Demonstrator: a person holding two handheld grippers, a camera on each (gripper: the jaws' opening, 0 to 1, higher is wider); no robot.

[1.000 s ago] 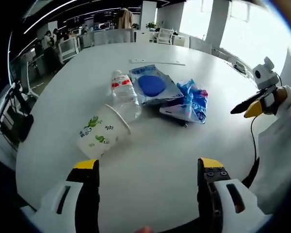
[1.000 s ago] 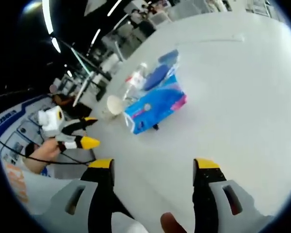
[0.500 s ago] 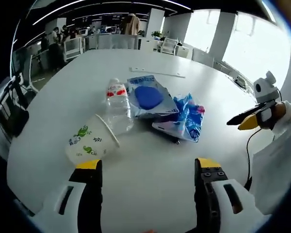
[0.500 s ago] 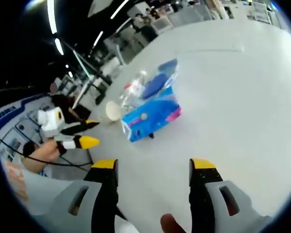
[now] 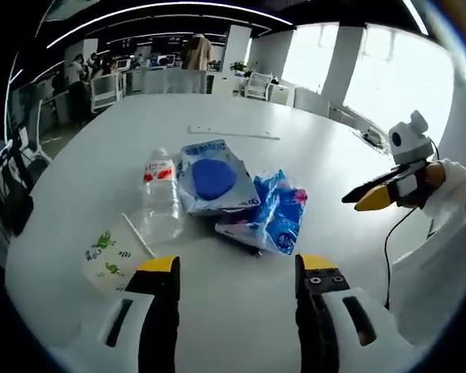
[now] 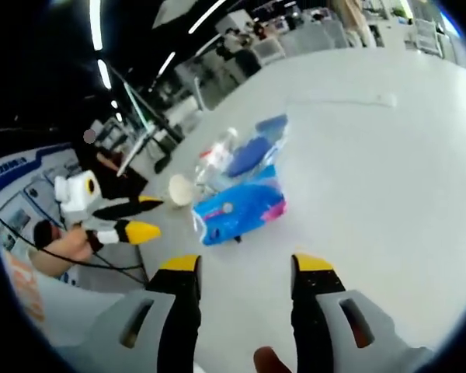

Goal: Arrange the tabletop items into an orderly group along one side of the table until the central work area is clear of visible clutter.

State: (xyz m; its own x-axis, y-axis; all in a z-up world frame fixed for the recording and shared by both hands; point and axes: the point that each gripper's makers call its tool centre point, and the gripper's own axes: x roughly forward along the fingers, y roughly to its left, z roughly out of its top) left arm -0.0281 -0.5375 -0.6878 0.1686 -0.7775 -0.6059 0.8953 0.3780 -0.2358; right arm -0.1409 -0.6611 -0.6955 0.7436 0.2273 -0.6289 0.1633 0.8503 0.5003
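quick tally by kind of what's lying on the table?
Paper cup: 1
Clear plastic bottle: 1
Blue soft packs: 2, the one with the dark blue oval and the blue-and-pink one
Thin white strip farther back: 1
Total: 5

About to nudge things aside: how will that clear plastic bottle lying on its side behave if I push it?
The plastic bottle lies on its side, so it will probably roll. It looks empty, so likely light. It lies close to the paper cup and may knock it.
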